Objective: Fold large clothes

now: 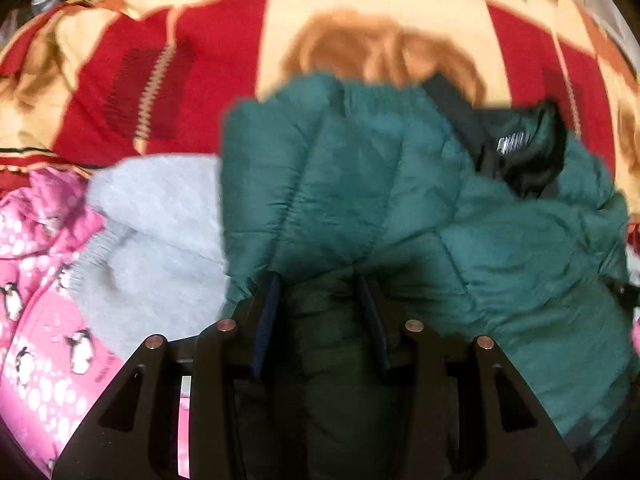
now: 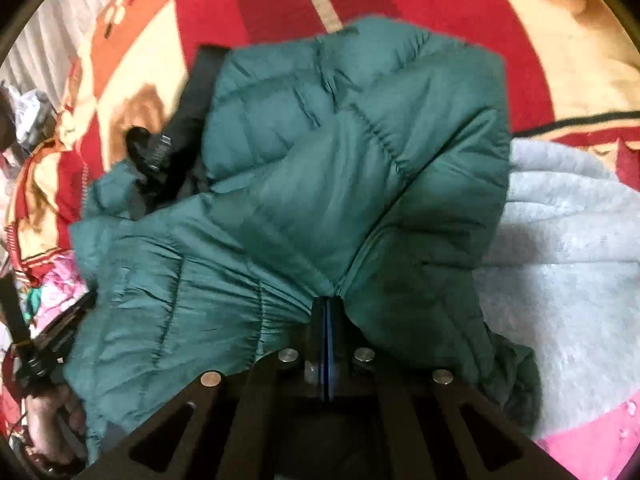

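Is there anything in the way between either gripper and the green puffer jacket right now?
Nothing visible. The left gripper is right over the green puffer jacket, jaws apart with jacket fabric between them. The right gripper is shut on a pinch of the jacket. The grey sweater lies beside the jacket, not between.

Little free room around the jacket

The green puffy jacket (image 1: pixel 400 200) fills the middle of the blanket (image 1: pixel 224 80). A grey sweater (image 1: pixel 160 216) lies touching one side of it, with pink penguin cloth (image 1: pixel 36 280) beyond, so that side is blocked. The blanket past the jacket's far edge lies bare.
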Demonstrator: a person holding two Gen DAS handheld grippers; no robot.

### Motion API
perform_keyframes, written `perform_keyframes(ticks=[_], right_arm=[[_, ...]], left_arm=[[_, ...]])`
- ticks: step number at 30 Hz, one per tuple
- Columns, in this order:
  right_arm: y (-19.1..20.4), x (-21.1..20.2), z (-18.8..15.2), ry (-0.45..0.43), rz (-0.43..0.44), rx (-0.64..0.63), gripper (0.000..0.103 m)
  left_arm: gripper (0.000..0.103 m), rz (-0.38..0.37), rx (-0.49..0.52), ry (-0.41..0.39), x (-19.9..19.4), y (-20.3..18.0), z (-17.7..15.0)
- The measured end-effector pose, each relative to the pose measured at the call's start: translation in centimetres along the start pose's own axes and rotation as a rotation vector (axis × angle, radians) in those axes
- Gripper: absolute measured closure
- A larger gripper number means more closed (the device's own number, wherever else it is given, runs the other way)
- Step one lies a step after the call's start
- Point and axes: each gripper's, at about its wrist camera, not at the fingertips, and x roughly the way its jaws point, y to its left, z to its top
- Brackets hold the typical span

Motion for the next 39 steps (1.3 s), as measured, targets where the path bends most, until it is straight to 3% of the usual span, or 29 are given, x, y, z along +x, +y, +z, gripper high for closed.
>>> perform_keyframes(ticks=[4,7,9,11,13,17,21,22,23,25,26,29,34,39], right_arm=[[0.7,-4.9,0.5,-0.117,0.081,-0.036,0.103],[0.7,-6.4,2.0,-0.176,0.079,-0.006,0.102],[0.3,-4.9,2.5,-0.123,0.000,0.013,0.099],[-0.1,-1.9,1.9,0.019,-0.117,0.021,0.099],[-0.6,-1.6,0.8,0.027,-0.093,0.052,0.099],[0.1,-4.9,0.3,-0.036,-0.081,0.060,0.099],[3.6,-8.3,0.0,-0.115,-0.077,-0.049,0.097],[4.6,-8.6,-0.4,-0.119,-0.060,-0.069,0.092],[5.6,-8.4,-0.8,-0.112,-0.044,-0.084,0.087],[6.9,-7.3,-1.7,-0.086,-0.035,-0.118,0.062],[7.5,-6.2,-2.2,-0.072,-0.040,-0.139,0.059],[8.4,-2.0,-4.6,0.017,-0.088,-0.176,0.057],[7.7,-1.6,-6.0,-0.023,-0.080,-0.168,0.057],[8.4,-1.9,-6.4,-0.029,-0.131,-0.199,0.052]], left_arm=[[0.061,-0.094,-0.077,-0.097,-5.2,0.8,0.9],[0.057,-0.175,-0.008,-0.041,-5.7,-1.1,0.0],[0.057,-0.173,0.058,0.060,-3.6,-2.2,-1.6],[0.057,-0.175,0.074,0.157,-1.6,-2.7,-2.6],[0.057,-0.185,0.041,0.166,-1.5,-2.3,-2.2],[0.057,-0.179,0.008,0.160,-3.2,-1.6,-1.1],[0.057,-0.167,-0.012,0.146,-4.2,-0.7,-1.4],[0.052,-0.163,-0.004,0.160,-3.8,-0.8,-1.6],[0.046,-0.149,0.019,0.185,-3.3,-1.3,-2.4],[0.043,-0.110,0.082,0.190,-2.2,-2.2,-3.4],[0.041,-0.085,0.110,0.169,-2.1,-2.6,-3.9],[0.038,-0.037,0.144,0.140,-1.9,-3.4,-4.6],[0.038,-0.026,0.145,0.118,-1.5,-3.8,-4.6],[0.038,-0.020,0.146,0.106,-2.0,-3.7,-4.9]])
